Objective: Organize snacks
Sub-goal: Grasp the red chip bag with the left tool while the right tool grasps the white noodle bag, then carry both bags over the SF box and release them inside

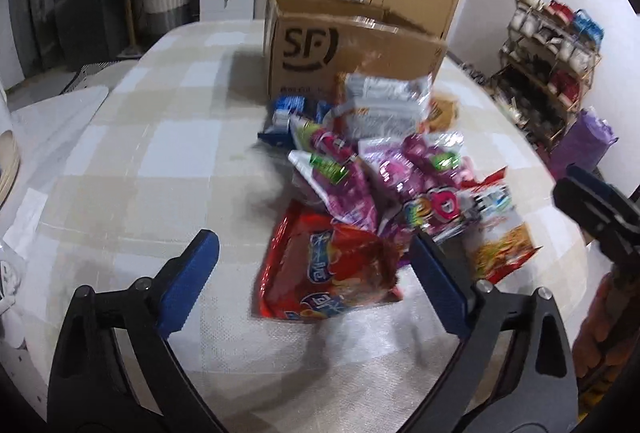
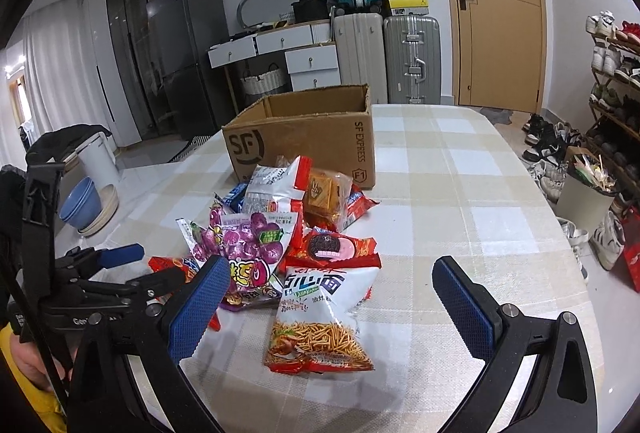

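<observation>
Both grippers, left gripper (image 1: 316,277) and right gripper (image 2: 332,297), are spread wide and empty. The red bag (image 1: 332,269), probably nearest at twelve o'clock, is best pinched mid-edge, then carried to the box (image 2: 304,137).

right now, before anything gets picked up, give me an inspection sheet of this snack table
surface: checked tablecloth, bare around the pile
job's things: open cardboard box, inside not visible; snack pile in front of it with noodle snack bag, purple candy bags, red snack bag
clutter: nothing seen on the table
grippers: left tongs open over the red snack bag, no contact seen; right tongs open, the noodle snack bag lying between the fingers
cables: nothing seen
surroundings: suitcases, wooden door, shoe rack, fridge
</observation>
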